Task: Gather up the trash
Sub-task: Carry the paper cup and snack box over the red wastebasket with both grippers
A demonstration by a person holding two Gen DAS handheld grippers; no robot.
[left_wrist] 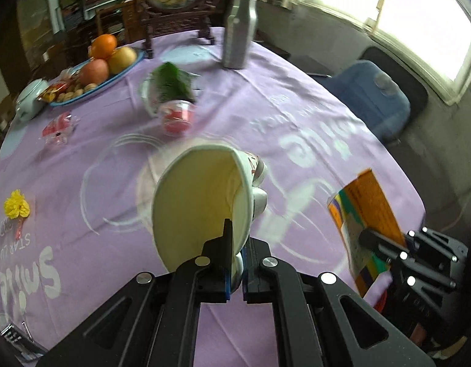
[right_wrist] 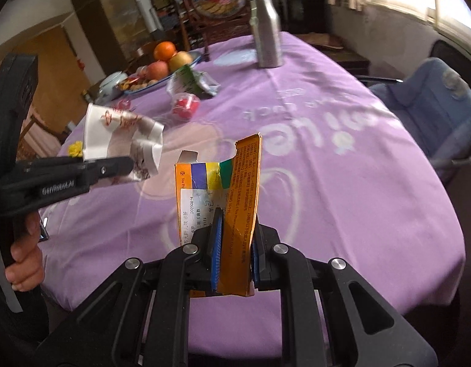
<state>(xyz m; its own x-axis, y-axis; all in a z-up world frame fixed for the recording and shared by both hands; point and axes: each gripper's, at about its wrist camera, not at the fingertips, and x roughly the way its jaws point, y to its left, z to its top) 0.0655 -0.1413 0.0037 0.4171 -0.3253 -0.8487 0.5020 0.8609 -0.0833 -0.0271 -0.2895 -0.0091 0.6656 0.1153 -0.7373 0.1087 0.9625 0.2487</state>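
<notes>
A round table (right_wrist: 342,183) covered in a purple cloth filled both wrist views. The left gripper (left_wrist: 235,263) was clamped narrow on the rim of a crumpled white paper cup (left_wrist: 201,202), which it held up clear of the cloth. The right gripper (right_wrist: 235,244) was closed on a flattened orange medicine carton (right_wrist: 232,202) with coloured stripes, standing upright between its blue pads and likewise off the table. A person's hand (right_wrist: 23,263) gripped the left tool's handle.

More litter lay further back on the cloth: a red-filled plastic cup (left_wrist: 177,116) on its side, a green wrapper (left_wrist: 171,82) just behind it, and a small red-and-clear wrapper (left_wrist: 56,128) near the left edge. A fruit plate (left_wrist: 125,70), a steel bottle (left_wrist: 240,27) and a yellow flower (left_wrist: 16,203) were also there and did not look like trash.

Likely risks: the cup was pinched only at its thin, crushed wall, so a quick swing could let it slip or tear free. The carton's open flaps could catch on something while carried. No bin appeared in either view.
</notes>
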